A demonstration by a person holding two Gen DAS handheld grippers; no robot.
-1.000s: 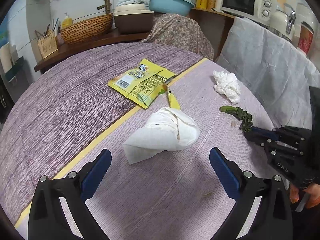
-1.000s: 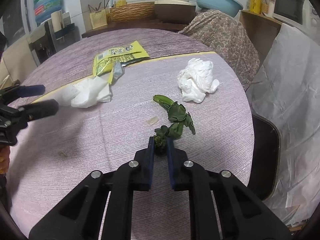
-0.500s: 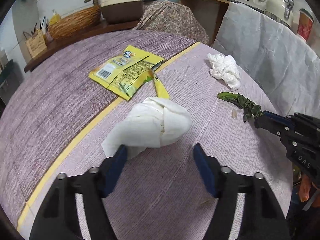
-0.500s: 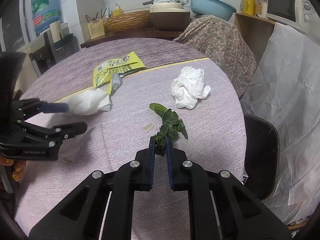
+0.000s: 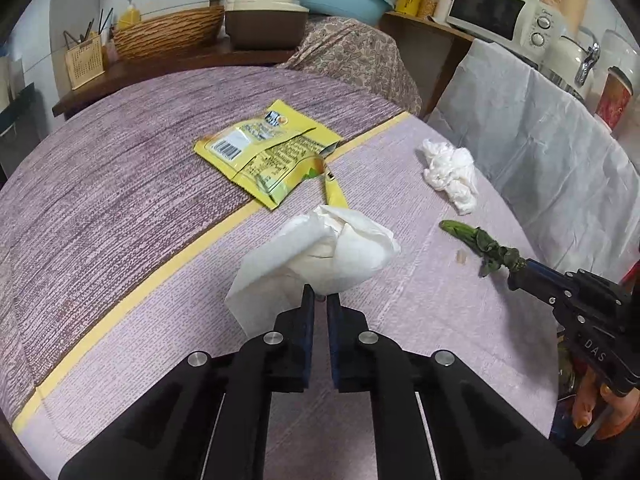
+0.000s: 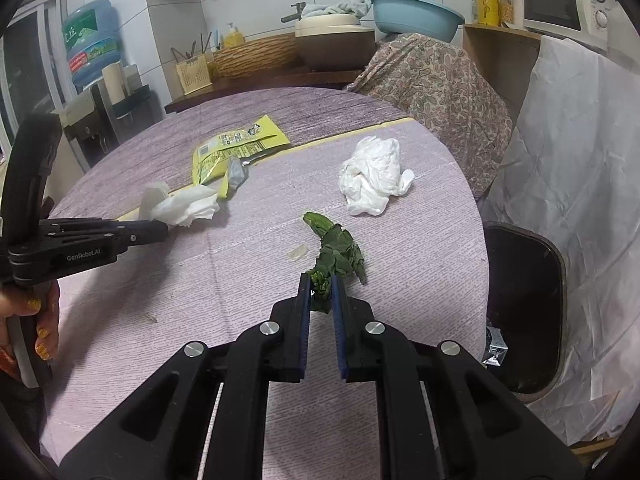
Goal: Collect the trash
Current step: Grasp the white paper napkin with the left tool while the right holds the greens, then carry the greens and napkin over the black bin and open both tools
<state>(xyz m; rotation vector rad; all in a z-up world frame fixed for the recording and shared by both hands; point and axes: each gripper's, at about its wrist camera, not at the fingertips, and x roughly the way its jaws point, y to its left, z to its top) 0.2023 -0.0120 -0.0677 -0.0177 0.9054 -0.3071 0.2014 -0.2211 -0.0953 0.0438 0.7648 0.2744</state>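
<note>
My left gripper (image 5: 319, 298) is shut on a white crumpled paper napkin (image 5: 320, 256) on the purple tablecloth; it also shows in the right wrist view (image 6: 184, 208). My right gripper (image 6: 321, 288) is shut on the stem end of a green vegetable scrap (image 6: 336, 250), which also shows in the left wrist view (image 5: 484, 242). A second white tissue wad (image 6: 374, 186) lies further back right. A torn yellow snack wrapper (image 5: 266, 150) lies flat near the table's middle.
A small pale crumb (image 6: 297, 253) lies left of the vegetable scrap. A dark bin (image 6: 524, 312) lined with a white bag stands off the table's right edge. A patterned cloth-covered chair (image 6: 436, 80) and a cluttered wooden counter (image 5: 168, 60) are behind the table.
My left gripper moved forward and closed from wide open onto the white napkin. My right gripper has stayed shut on the vegetable scrap and lifted its stem end slightly.
</note>
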